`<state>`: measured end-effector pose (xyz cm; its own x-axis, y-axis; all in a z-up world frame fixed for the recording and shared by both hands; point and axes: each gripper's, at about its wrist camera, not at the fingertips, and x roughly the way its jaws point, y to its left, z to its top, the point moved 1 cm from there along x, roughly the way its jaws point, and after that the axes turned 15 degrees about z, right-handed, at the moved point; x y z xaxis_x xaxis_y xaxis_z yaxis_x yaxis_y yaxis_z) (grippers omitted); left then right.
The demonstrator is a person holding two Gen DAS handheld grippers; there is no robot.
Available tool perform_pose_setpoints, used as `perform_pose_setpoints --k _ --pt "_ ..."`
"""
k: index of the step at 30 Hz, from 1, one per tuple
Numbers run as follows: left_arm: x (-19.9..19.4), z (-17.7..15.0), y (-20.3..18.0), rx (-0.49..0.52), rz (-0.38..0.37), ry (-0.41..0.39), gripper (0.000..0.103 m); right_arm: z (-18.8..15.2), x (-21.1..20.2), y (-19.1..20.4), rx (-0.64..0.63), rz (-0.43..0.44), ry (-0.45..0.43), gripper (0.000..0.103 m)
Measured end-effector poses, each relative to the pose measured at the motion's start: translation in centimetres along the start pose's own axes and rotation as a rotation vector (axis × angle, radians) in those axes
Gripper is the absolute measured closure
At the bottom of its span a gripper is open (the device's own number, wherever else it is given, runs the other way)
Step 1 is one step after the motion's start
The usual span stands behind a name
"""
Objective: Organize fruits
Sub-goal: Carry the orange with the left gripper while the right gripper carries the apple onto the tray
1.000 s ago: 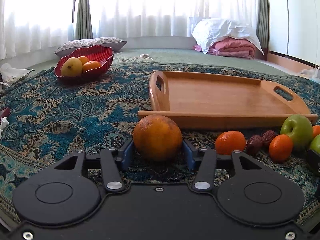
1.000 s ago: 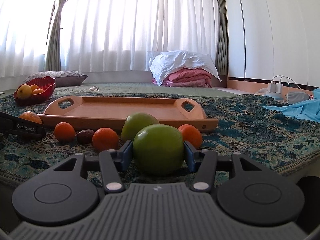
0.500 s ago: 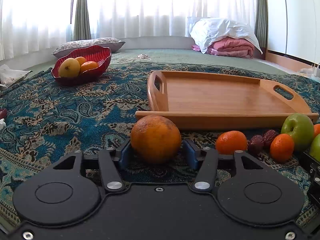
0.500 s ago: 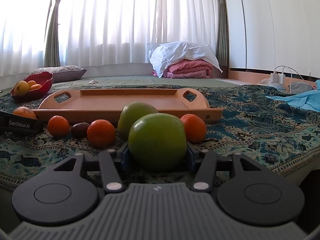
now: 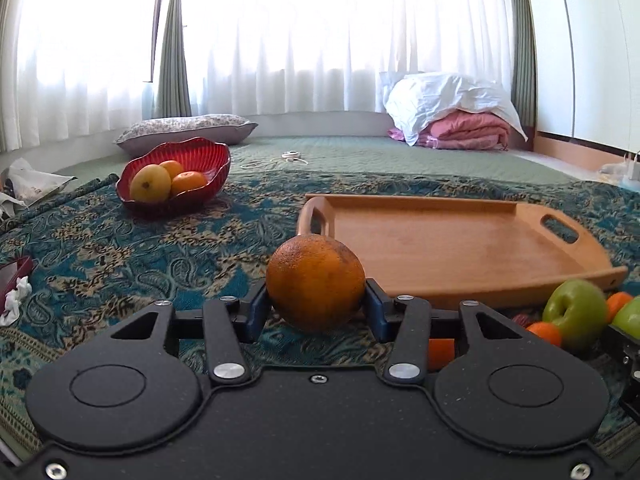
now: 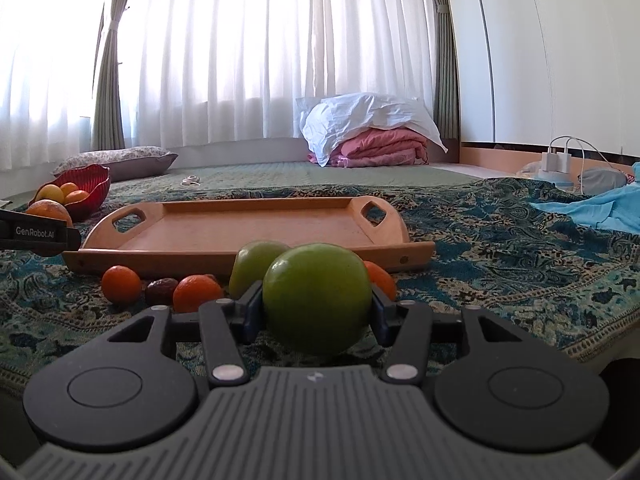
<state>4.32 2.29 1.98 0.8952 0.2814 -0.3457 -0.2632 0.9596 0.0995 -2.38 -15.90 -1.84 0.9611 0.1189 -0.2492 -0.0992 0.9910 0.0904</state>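
My left gripper (image 5: 316, 308) is shut on a large orange (image 5: 315, 282) and holds it above the cloth, in front of the wooden tray's (image 5: 452, 236) left handle. My right gripper (image 6: 316, 312) is shut on a green apple (image 6: 316, 302), raised before the tray (image 6: 248, 226). On the cloth before the tray lie a second green apple (image 6: 252, 260), small mandarins (image 6: 121, 285) and dark dates (image 6: 161, 289). These also show at the right of the left wrist view (image 5: 576, 312). The tray holds nothing.
A red bowl (image 5: 176, 176) with a mango and mandarins stands at the back left on the patterned cloth. A pillow (image 5: 188, 126) and folded bedding (image 5: 456, 120) lie behind. A blue cloth (image 6: 592, 208) and chargers lie at the right.
Both grippers have risen off the cloth with their fruit, the orange and the green apple, and now look down more onto the tray.
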Motion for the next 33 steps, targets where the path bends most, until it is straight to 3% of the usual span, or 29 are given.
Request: perform_pose_setpoints --k 9,17,25,33 --pt "0.0 1.7 -2.1 0.033 -0.051 0.035 0.057 1.3 -0.6 -1.6 0.015 -0.006 -0.005 0.047" --pt "1.4 3.9 -3.2 0.039 -0.093 0.095 0.057 4.9 1.1 -4.1 0.036 0.023 0.015 0.047" --pt "4.5 6.3 -3.7 0.004 -0.128 0.17 0.057 8.5 5.3 -7.6 0.053 0.081 0.107 0.047" --pt "7.7 6.3 -4.8 0.021 -0.138 0.24 0.057 8.9 9.9 -9.2 0.101 0.145 0.208 0.047"
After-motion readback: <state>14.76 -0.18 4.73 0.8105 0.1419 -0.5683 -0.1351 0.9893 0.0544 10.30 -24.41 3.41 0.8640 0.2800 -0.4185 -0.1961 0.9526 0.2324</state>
